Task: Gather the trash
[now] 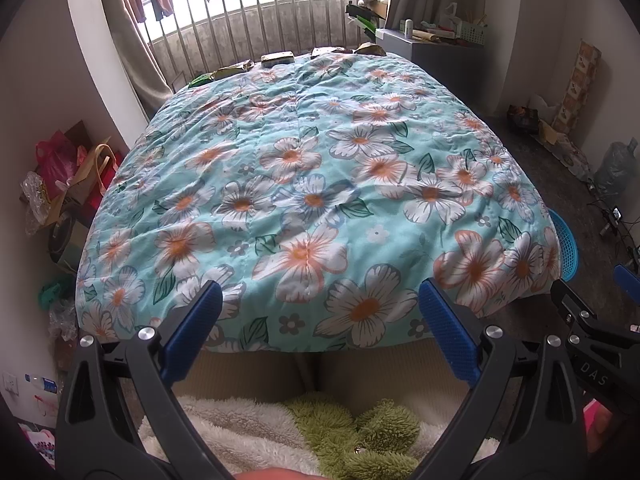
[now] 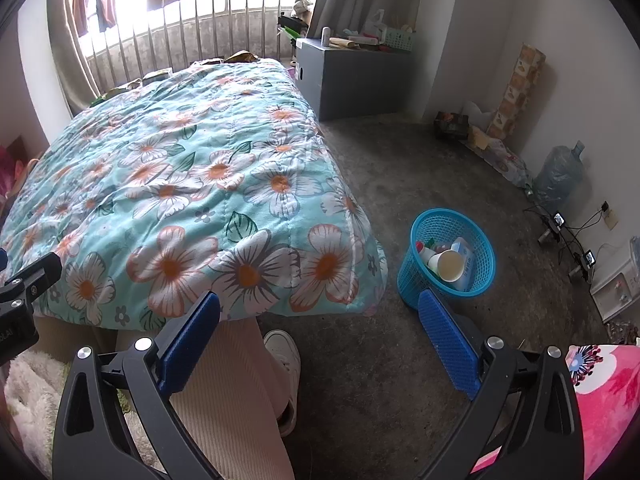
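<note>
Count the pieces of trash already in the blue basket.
At least 3: a paper cup on top, a white-and-blue packet behind it, and a red-capped item at the left. More may be hidden underneath in the blue basket.

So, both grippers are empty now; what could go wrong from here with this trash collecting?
1. The wrappers lie at the far edge of the floral quilt; reaching could push them off behind the bed.
2. The blue mesh plastic basket already holds a paper cup and packets; a careless drop may bounce out.
</note>
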Motion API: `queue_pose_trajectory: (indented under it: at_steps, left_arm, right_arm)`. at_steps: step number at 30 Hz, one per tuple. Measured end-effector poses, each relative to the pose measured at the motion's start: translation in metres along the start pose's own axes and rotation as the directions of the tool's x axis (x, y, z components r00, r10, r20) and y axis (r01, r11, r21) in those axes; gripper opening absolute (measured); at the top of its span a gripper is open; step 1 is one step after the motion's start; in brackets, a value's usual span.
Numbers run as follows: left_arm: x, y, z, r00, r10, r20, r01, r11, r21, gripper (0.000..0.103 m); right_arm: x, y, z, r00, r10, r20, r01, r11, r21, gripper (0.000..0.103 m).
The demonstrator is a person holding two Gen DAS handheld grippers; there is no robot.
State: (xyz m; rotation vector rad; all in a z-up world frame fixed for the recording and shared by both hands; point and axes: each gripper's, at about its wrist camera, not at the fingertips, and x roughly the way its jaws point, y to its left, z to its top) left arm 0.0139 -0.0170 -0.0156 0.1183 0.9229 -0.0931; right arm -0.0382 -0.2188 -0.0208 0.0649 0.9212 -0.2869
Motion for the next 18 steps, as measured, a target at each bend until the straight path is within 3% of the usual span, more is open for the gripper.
queue_pose_trajectory:
  at_steps: [18]
  left_arm:
    - [0.0007,-0.0013,-0.0003,1.0,-0.001,-0.007,0.001,1.0,0.003,0.094]
  right_arm:
    - [-0.0002,-0.0011,0.0004,1.0,-0.001,0.0,0.001,1.0,0.006,0.097]
